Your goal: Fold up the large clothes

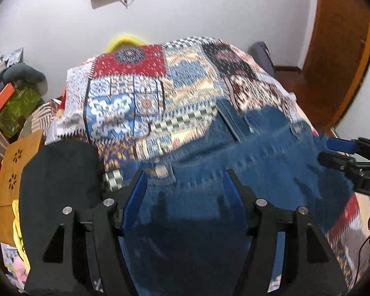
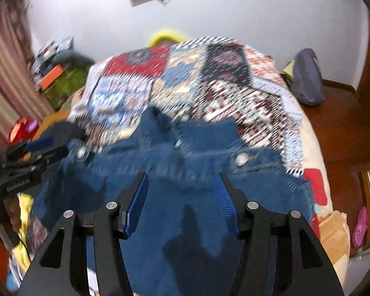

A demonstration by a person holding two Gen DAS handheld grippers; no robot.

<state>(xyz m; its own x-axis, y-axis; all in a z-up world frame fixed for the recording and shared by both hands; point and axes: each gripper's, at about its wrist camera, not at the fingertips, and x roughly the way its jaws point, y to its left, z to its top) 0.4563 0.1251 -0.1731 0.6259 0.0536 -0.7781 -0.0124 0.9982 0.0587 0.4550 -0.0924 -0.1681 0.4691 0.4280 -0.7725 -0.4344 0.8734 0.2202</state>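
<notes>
A blue denim garment (image 1: 246,162) with metal buttons lies spread on a bed covered by a patchwork quilt (image 1: 145,91); it also shows in the right wrist view (image 2: 185,153). My left gripper (image 1: 185,180) is open, its blue pads apart just above the denim. My right gripper (image 2: 182,182) is open too, over the denim near its collar (image 2: 157,120). Each gripper appears at the edge of the other's view: the right one (image 1: 345,157), the left one (image 2: 44,145). Both views are blurred.
A black cloth (image 1: 61,172) lies at the quilt's left edge. Boxes and clutter (image 1: 14,98) stand to the left, a wooden door (image 1: 338,61) to the right, a grey bag (image 2: 308,76) on the floor, a yellow object (image 2: 165,35) behind the bed.
</notes>
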